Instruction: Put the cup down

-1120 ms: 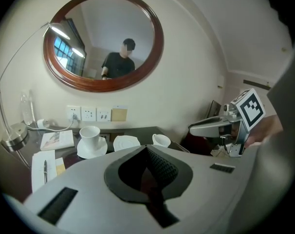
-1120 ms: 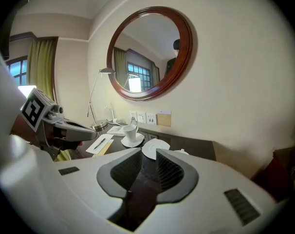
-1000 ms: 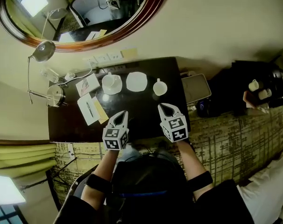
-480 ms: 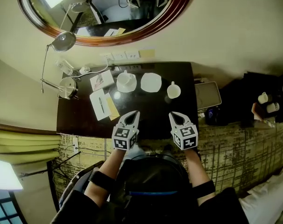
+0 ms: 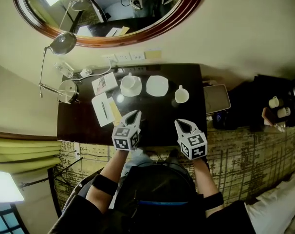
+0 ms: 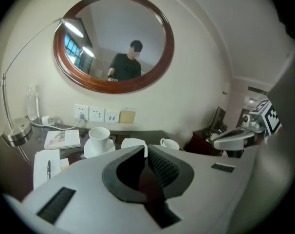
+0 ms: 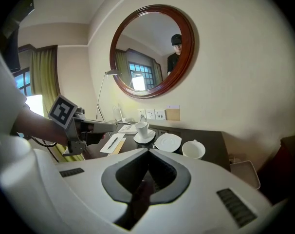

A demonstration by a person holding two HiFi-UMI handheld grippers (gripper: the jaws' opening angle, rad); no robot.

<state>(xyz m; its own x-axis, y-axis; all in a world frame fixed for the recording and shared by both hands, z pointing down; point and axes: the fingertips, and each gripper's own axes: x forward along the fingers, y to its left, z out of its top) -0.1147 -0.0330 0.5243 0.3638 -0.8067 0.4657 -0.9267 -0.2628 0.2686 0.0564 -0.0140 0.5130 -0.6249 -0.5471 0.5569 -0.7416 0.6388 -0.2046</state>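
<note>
L gripper (image 5: 134,113): jaws pressed together, nothing btwn them; held over near part of dark desk (image 5: 159,123). R gripper (image 5: 182,124): same, jaws closed, empty, level w/ L gripper and apart from it. White cup (image 5: 181,96) stands upright on desk straight ahead of R gripper, clear of its tips, handle toward wall. Empty saucer (image 5: 157,85) just beside that cup, ahead and btwn the two grippers. Second cup (image 5: 130,82) sits on its own saucer (image 5: 122,88) ahead of L gripper, near wall. Notepad (image 5: 100,115) w/ pen (image 5: 103,109) lies left of L gripper's tips.
</note>
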